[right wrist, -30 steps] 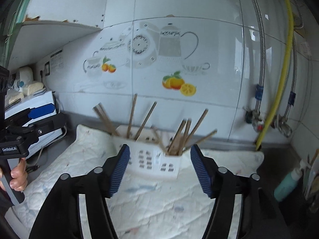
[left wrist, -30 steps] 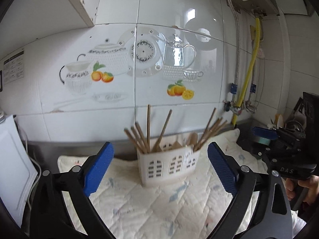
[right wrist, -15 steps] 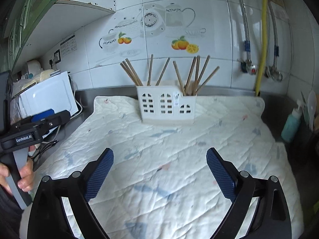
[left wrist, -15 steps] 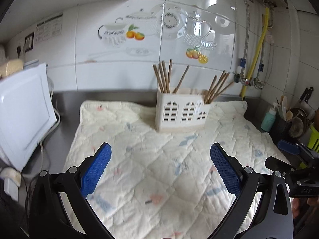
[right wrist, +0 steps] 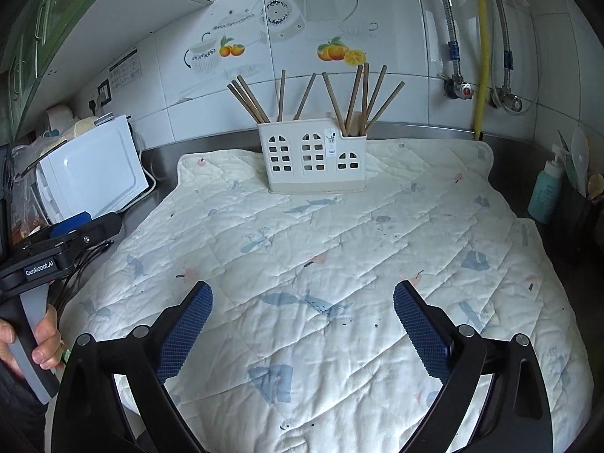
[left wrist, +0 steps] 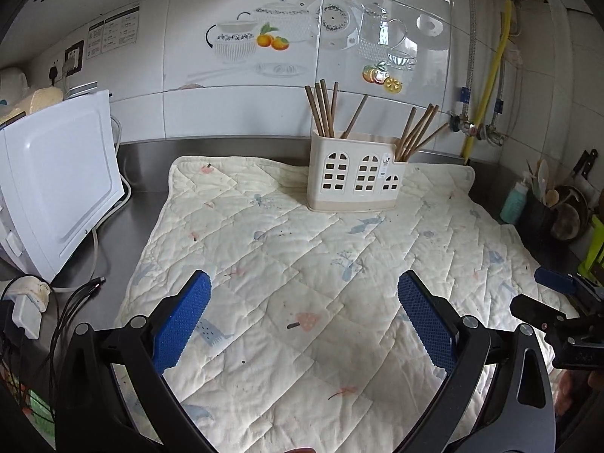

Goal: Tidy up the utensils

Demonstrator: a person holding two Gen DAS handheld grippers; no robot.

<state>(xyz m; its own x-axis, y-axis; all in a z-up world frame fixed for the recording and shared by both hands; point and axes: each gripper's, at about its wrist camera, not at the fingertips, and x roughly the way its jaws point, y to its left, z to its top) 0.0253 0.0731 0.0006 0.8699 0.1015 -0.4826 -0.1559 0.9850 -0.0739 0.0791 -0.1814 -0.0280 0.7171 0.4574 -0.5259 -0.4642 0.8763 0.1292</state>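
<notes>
While chopsticks (right wrist: 355,98) crowd the holder (right wrist: 313,158), quilt (right wrist: 339,264) lies bare.

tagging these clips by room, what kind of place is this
Most likely a home kitchen: a steel counter against a tiled wall with teapot and fruit pictures, a white holder full of chopsticks, and gas or water pipes with valves.

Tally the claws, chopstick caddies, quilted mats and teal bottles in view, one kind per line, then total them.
Claws: 2, the left claw and the right claw
chopstick caddy: 1
quilted mat: 1
teal bottle: 1
Total: 5
</notes>
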